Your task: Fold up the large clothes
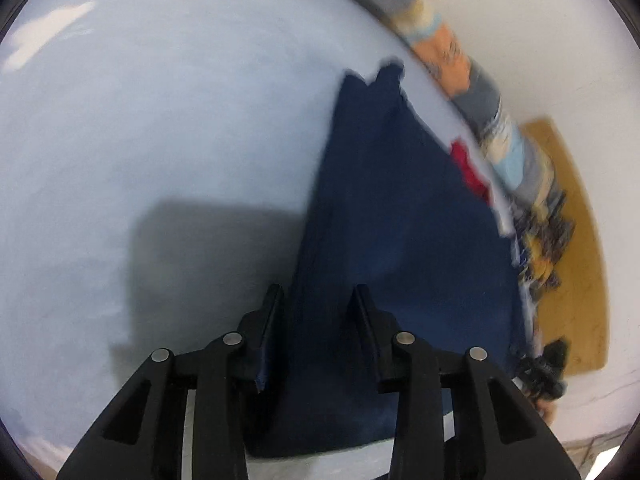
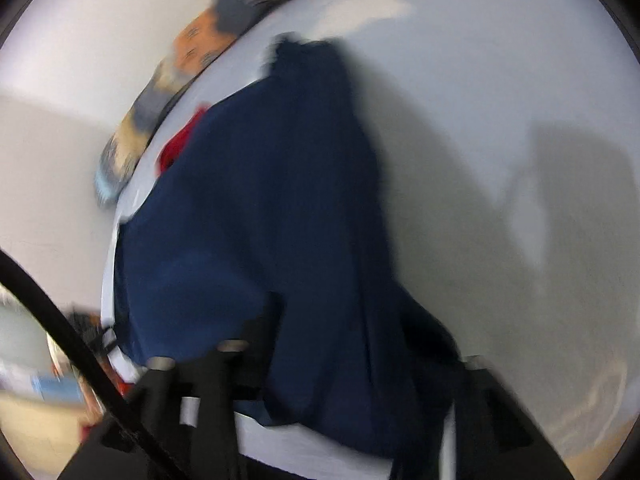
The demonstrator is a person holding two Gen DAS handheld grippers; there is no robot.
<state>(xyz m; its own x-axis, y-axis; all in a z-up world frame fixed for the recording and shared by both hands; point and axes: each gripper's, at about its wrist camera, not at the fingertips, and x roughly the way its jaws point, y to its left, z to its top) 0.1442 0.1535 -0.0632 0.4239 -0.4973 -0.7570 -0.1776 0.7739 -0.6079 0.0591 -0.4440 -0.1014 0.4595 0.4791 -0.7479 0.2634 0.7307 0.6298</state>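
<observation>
My left tongs [image 1: 316,300] stand partly spread over a pale blue table [image 1: 160,120]. A fold of the navy garment [image 1: 400,220] runs up between the two fingers; its edge lies against the inner face of the left finger [image 1: 272,312], while the right finger stands clear of the cloth surface as far as I can judge. I record no firm pinch there.

My right tongs [image 2: 344,320] are blurred and largely draped by the same navy garment [image 2: 260,200]; only one finger [image 2: 264,328] shows, so I cannot tell whether they pinch the cloth.

The garment lies spread on the table, reaching to its far edge. A red item [image 1: 470,168] sits just beside the garment, near a patterned cushion [image 1: 452,60] along the table's edge.
</observation>
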